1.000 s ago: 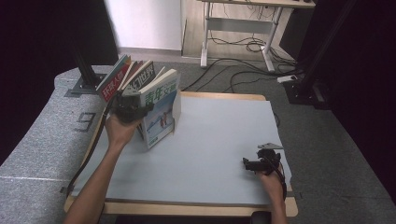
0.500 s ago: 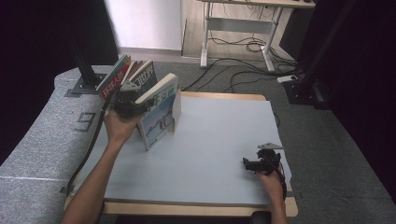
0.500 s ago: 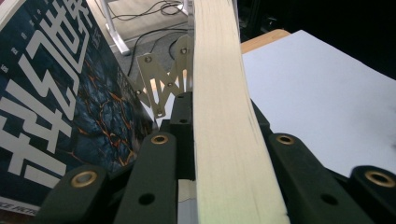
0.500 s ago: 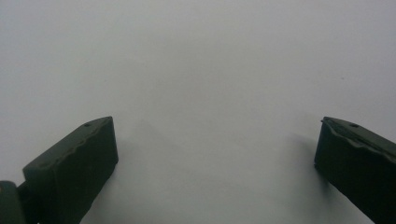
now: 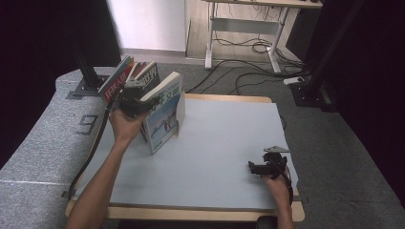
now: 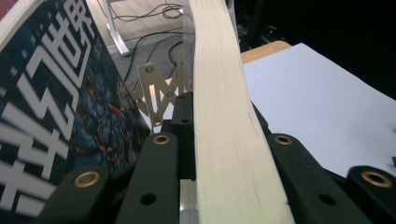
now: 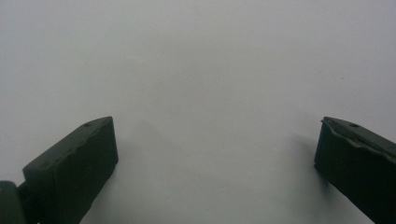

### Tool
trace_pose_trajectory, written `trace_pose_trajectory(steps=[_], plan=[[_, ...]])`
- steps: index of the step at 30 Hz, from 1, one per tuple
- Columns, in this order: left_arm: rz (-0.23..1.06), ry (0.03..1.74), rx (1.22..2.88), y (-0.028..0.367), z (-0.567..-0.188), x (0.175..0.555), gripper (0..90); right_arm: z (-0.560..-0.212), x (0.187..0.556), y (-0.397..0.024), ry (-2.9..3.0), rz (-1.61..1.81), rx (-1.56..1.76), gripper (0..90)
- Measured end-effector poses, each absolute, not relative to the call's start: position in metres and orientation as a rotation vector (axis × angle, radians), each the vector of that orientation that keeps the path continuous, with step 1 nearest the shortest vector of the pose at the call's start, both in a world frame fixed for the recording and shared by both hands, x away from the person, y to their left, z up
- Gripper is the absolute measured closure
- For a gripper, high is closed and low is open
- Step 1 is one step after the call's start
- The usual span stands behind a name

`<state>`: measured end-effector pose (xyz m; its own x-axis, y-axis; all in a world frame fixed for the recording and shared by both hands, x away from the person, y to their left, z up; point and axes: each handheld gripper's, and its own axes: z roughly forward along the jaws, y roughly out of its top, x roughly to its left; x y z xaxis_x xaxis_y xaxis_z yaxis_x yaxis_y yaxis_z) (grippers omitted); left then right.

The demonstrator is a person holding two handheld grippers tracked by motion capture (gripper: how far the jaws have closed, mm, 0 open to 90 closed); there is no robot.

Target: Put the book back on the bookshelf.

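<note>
A thick book with a light blue cover (image 5: 165,114) stands on edge at the table's back left. My left gripper (image 5: 136,100) is shut on it from the left. In the left gripper view its cream page edge (image 6: 219,140) runs up between the two black jaws, which press on both sides. Just left of it a dark blue book with white lettering (image 6: 51,93) leans in a row of books (image 5: 125,80). My right gripper (image 5: 255,168) rests near the table's front right, open, with only bare table surface between its fingers (image 7: 74,158).
A pale metal bookend (image 6: 156,91) shows behind the left jaws. The table (image 5: 224,143) has a light grey mat with a wooden rim. A grey carpeted bench runs along the left. A desk frame and cables lie on the floor beyond.
The left gripper and its light blue book have shifted only slightly beside the row of books. The right gripper has kept still.
</note>
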<state>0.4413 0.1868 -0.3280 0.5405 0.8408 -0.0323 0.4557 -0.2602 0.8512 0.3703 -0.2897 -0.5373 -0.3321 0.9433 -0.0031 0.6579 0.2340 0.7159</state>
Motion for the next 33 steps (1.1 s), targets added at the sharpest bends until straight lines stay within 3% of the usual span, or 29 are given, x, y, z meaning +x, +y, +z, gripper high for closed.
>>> trace_pose_trajectory(steps=[15,22,33], plan=[[0.633,1.125,1.804,0.181,-0.323,0.454,74.2,-0.537,0.37,-0.29,2.075,0.872,1.468,0.0],[0.722,1.146,1.788,0.167,-0.33,0.459,74.1,-0.537,0.37,-0.29,2.075,0.872,1.467,0.0],[0.743,1.135,1.768,0.145,-0.34,0.46,73.8,-0.537,0.37,-0.29,2.075,0.872,1.467,0.0]])
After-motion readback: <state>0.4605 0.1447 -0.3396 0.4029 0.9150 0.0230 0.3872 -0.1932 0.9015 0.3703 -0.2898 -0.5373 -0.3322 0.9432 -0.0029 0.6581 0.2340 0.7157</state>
